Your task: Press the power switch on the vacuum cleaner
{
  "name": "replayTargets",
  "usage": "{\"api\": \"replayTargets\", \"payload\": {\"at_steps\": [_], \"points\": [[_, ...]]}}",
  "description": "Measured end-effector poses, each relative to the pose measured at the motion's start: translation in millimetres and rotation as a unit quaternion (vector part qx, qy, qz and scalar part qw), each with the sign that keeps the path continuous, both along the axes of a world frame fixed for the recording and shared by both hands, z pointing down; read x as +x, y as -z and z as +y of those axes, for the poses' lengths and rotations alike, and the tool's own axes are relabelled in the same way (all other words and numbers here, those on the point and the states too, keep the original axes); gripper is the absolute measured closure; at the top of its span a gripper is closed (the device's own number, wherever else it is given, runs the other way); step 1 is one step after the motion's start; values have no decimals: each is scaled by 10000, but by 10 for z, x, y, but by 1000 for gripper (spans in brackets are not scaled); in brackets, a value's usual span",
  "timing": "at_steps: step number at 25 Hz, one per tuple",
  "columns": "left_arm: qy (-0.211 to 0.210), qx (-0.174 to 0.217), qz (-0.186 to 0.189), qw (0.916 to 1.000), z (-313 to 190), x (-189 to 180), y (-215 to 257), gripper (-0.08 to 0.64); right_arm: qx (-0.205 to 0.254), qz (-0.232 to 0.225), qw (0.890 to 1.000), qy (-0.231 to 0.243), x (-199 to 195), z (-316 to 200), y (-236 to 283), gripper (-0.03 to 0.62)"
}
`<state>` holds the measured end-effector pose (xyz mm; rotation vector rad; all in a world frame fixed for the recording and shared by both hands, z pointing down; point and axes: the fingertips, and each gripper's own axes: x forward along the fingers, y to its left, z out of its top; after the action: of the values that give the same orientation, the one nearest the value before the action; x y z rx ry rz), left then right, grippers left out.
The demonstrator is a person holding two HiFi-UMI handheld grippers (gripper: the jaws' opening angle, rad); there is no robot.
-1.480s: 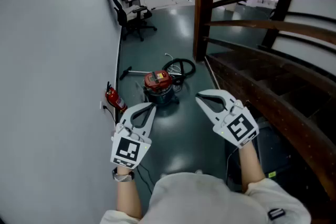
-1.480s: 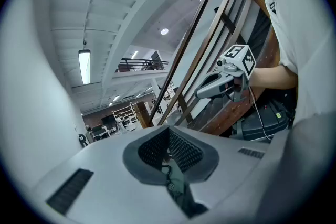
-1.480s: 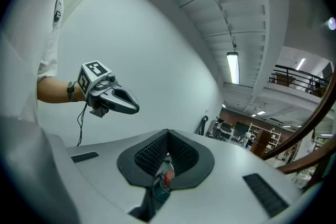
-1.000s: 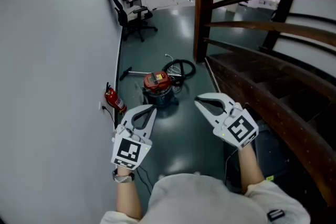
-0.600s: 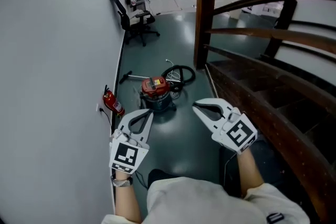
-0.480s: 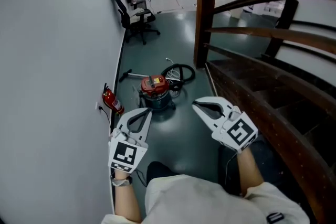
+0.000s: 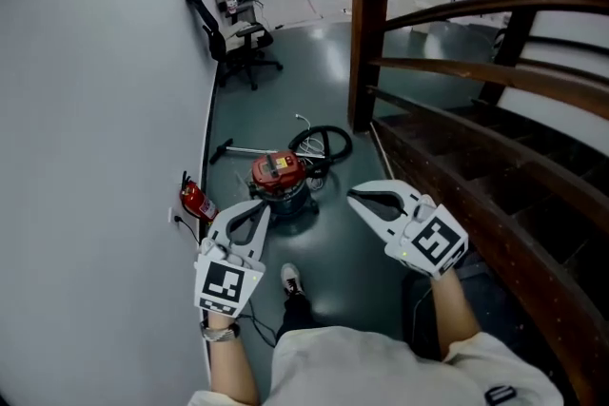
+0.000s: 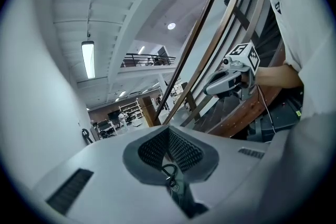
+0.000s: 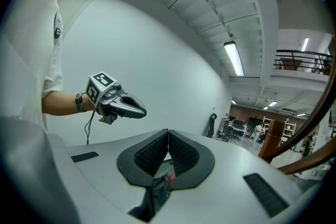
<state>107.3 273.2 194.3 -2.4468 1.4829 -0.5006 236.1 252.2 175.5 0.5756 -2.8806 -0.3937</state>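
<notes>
head view: high, steeply down, left gripper (image 7: pixel 261 205) and right gripper (image 7: pixel 351 195) near | left gripper view: level along its jaws, toward railing (image 8: pixel 197 44) | right gripper view: toward wall (image 9: pixel 157 60) (each catches the other gripper)

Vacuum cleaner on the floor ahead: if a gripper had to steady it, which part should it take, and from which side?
Probably the red top of the vacuum cleaner, from above on the near side. It stands upright, its dark drum looks too wide for jaws, and the hose and wand lie on its far side. Any handle is too small to make out.
</notes>
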Motion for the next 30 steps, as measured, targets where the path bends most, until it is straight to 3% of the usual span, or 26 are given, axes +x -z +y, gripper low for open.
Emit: {"api": "replayTargets", "payload": {"at_steps": [7, 13, 18, 23, 27, 30], "points": [[-181, -67, -72, 9998, -866, -590, -5, 561, 310, 3, 9995, -25, -654, -851, 84, 563], [-247, -174, -18, 9995, -1416, -1011, -48, 561, 254, -107, 9992, -293, -1054, -1459, 150, 563], [-366, -123, 72, 9992, -1761, -1231, -26, 561, 242, -49, 9988, -416, -1235, -1807, 110, 563], [-716, 68, -63, 9974, -2017, -1292, -28, 561, 225, -97, 9976, -648, -1389, -2175, 73, 561], [-902, -88, 269, 9955, -2229, -1401, -84, 561, 130, 75, 9985, -532, -1610, -2319, -31, 561], [-880, -244, 265, 9955, -2398, -1526, -165, 561, 75, 177, 9981, -591, -1726, -2447, -106, 561]]}}
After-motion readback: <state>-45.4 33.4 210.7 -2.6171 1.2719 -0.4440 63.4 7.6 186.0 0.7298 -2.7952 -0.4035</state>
